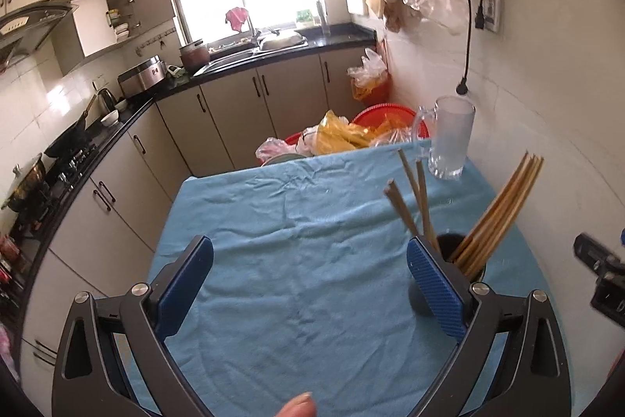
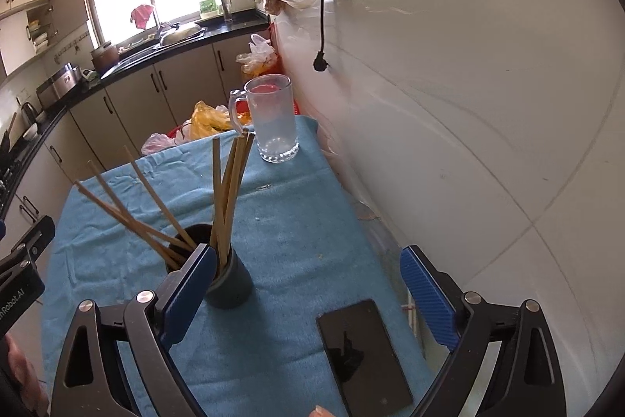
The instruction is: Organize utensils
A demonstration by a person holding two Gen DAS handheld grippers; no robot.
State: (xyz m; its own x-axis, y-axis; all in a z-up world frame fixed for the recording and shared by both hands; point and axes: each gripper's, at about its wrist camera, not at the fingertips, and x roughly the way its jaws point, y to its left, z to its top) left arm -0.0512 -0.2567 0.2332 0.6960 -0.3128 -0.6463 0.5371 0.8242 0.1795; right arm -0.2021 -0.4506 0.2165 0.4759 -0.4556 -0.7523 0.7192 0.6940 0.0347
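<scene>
Small table draped in a wrinkled light-blue cloth [image 1: 297, 221], pushed against a glossy white tiled wall [image 2: 488, 104] in a narrow kitchen. Near the wall side of the cloth, a dark grey round holder cup [image 2: 230, 286], upright, with a bundle of long wooden chopsticks [image 2: 228, 182] standing in it: one cluster leaning toward the wall, a few others splayed the opposite way over the rim. Beyond the cup, near the far edge of the table, a clear glass mug with a handle [image 2: 273, 120], upright and apart from the chopsticks' holder. On the near part of the cloth, a flat black phone [image 2: 363, 354], screen up, lying close to the wall-side edge. Left gripper [image 1: 310, 280] with blue-padded fingers spread wide, nothing between them but bare cloth; its wall-side pad just in front of the holder cup in the left wrist view, contact not clear. Right gripper [image 2: 308, 294] likewise spread wide and holding nothing, its inner pad overlapping the cup's rim in the picture, its other pad out past the table edge by the wall. Fingertip [image 1: 299, 405] at the bottom edge. Behind the table, a red basin with yellow plastic bags [image 1: 351, 131], then beige cabinets under a black counter [image 1: 234, 65] with a sink below a bright window.
</scene>
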